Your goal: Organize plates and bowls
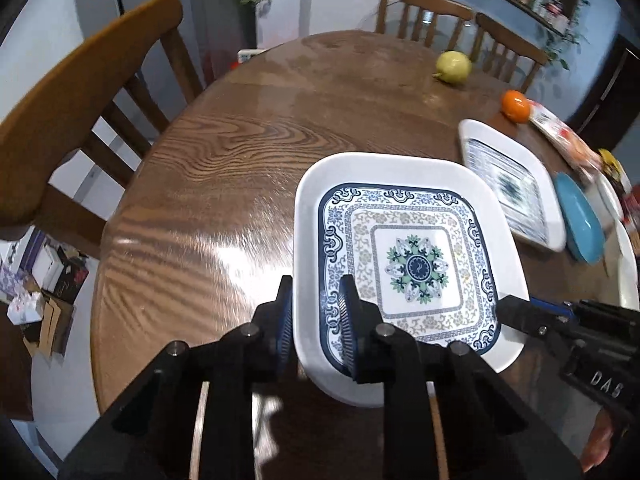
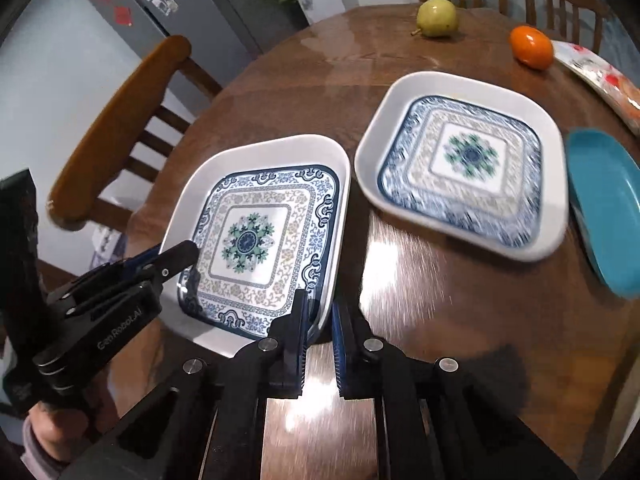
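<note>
A square white plate with a blue floral pattern (image 1: pixel 416 264) (image 2: pixel 256 240) lies near the front of the round wooden table (image 1: pixel 240 180). My left gripper (image 1: pixel 316 320) is shut on its left rim, one pad outside and one inside. My right gripper (image 2: pixel 320 320) is shut on the rim at the opposite side. Each gripper also shows in the other's view: the right gripper (image 1: pixel 516 316) and the left gripper (image 2: pixel 188 250), both at the plate's edge. A second plate of the same pattern (image 1: pixel 508 184) (image 2: pixel 464 160) sits just behind to the right, blurred. A blue plate (image 1: pixel 580 216) (image 2: pixel 608 208) lies beyond it.
A green pear (image 1: pixel 452 66) (image 2: pixel 436 16), an orange (image 1: pixel 516 106) (image 2: pixel 532 46) and a printed packet (image 1: pixel 560 132) lie at the table's far right. A white dish (image 1: pixel 628 272) shows at the right edge. Wooden chairs (image 1: pixel 80 92) ring the table. The table's left half is bare wood.
</note>
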The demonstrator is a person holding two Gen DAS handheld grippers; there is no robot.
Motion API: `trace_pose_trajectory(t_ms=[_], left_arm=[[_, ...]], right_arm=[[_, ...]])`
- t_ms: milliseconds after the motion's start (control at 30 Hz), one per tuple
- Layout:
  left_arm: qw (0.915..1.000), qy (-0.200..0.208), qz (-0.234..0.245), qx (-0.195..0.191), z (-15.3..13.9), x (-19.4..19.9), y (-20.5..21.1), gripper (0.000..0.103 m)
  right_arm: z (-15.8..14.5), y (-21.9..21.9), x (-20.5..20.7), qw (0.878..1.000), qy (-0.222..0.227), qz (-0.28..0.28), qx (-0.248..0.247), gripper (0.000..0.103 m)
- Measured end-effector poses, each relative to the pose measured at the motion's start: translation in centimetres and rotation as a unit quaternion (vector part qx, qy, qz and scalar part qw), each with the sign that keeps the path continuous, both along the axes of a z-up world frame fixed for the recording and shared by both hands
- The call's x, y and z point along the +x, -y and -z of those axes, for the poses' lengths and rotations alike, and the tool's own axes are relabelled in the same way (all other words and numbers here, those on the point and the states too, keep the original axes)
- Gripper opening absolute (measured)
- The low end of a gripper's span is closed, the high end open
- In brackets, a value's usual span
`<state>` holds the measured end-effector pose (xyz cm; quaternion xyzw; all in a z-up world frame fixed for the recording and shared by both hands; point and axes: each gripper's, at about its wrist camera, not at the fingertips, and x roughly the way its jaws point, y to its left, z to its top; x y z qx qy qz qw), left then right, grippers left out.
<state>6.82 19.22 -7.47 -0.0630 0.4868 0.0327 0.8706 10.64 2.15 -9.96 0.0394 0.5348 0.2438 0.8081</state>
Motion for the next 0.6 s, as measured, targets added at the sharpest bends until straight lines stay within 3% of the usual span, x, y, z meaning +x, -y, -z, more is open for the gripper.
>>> trace_pose_trajectory(t_ms=[233,333,600], left_arm=[[0.9985,0.009,0.053,-0.007,-0.9,-3.4,3.9,0.018],[0.9964,0.003,0.084,-0.013,-0.4,-4.1,6.1,0.018],[0.9899,-0.021,0.139,-0.012,1.5,-5.2,11.0,0.019]], right_arm=[[-0.9,4.2,-4.8,1.0,-0.016,0.021,0.009,0.012],[-0.1,6.2,-7.0,0.999,-0.026,0.03,-0.016,0.013],[1.0,11.5,-9.6,0.995,-0.04,0.095,-0.014,0.014]])
